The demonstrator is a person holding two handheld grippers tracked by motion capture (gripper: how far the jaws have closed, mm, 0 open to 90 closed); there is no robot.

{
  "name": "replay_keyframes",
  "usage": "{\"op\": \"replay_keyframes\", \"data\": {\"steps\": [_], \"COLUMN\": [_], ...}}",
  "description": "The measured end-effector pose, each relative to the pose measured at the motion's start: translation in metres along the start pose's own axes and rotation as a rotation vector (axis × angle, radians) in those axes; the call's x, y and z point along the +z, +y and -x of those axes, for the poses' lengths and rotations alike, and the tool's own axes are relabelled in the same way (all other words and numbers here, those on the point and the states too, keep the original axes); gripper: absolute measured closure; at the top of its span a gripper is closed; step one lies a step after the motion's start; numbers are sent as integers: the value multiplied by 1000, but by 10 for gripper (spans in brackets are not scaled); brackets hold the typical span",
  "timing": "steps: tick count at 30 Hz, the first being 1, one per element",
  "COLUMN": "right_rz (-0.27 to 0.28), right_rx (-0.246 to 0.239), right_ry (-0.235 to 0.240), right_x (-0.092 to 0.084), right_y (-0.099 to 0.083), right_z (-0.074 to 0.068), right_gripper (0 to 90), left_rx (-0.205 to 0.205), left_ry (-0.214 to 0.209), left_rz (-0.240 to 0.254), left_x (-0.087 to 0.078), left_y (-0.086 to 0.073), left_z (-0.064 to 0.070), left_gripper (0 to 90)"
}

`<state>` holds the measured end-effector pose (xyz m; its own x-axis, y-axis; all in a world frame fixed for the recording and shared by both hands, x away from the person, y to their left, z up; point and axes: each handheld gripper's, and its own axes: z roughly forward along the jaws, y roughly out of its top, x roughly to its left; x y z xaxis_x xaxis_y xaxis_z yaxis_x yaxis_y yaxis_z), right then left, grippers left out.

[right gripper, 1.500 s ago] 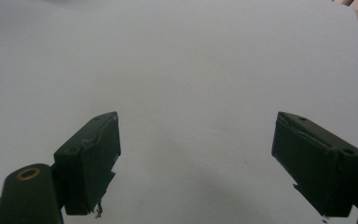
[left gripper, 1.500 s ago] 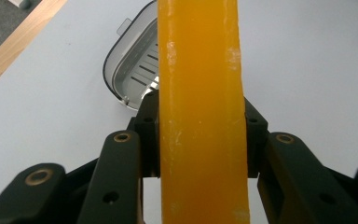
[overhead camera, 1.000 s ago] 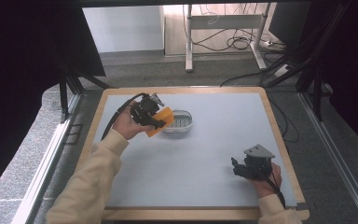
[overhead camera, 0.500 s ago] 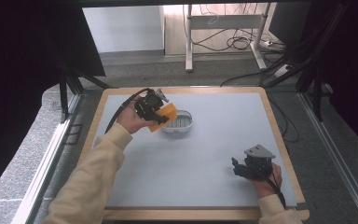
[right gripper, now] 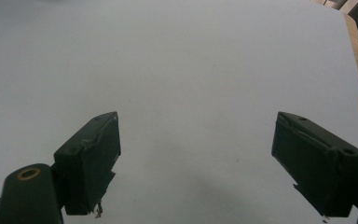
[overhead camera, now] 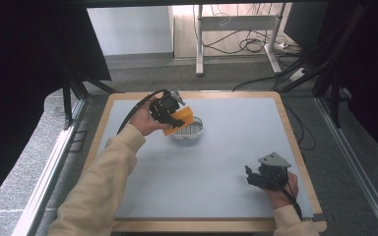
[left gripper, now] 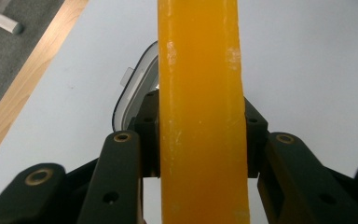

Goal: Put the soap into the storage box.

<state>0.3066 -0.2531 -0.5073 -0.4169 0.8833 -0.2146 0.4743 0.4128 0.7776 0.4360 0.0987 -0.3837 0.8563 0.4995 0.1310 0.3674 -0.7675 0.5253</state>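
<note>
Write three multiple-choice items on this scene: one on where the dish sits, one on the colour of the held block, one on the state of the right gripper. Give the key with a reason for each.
1. Where is the clear dish on the table?
A. far left part
B. near right corner
C. off the table

2. What colour is the block in the left gripper?
A. blue
B. orange
C. green

3. How is the right gripper set?
A. shut on a block
B. shut on the dish
C. open and holding nothing

Key:
1 A, the high view shows the dish in the far left part of the mat.
2 B, the left gripper view shows an orange slab clamped between the jaws.
3 C, the right gripper view shows its jaws wide apart over bare mat.
</note>
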Motion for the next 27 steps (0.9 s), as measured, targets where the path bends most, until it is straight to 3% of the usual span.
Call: {"op": "replay_keyframes", "data": {"steps": [18,27], "right_rz": [2,2], "right_rx": [2,3], "right_ry": [-3,-3], "right_x": [-1,-1], "right_y": [0,-1], "right_z": [1,2], "right_gripper": [157,157], "left_rx": [55,77], "left_ry": [-30,-47], "left_rz": [-13,-20], "left_x": [18,26], "left_y": [15,19], "left_z": [0,-8], "left_gripper": [618,617]}}
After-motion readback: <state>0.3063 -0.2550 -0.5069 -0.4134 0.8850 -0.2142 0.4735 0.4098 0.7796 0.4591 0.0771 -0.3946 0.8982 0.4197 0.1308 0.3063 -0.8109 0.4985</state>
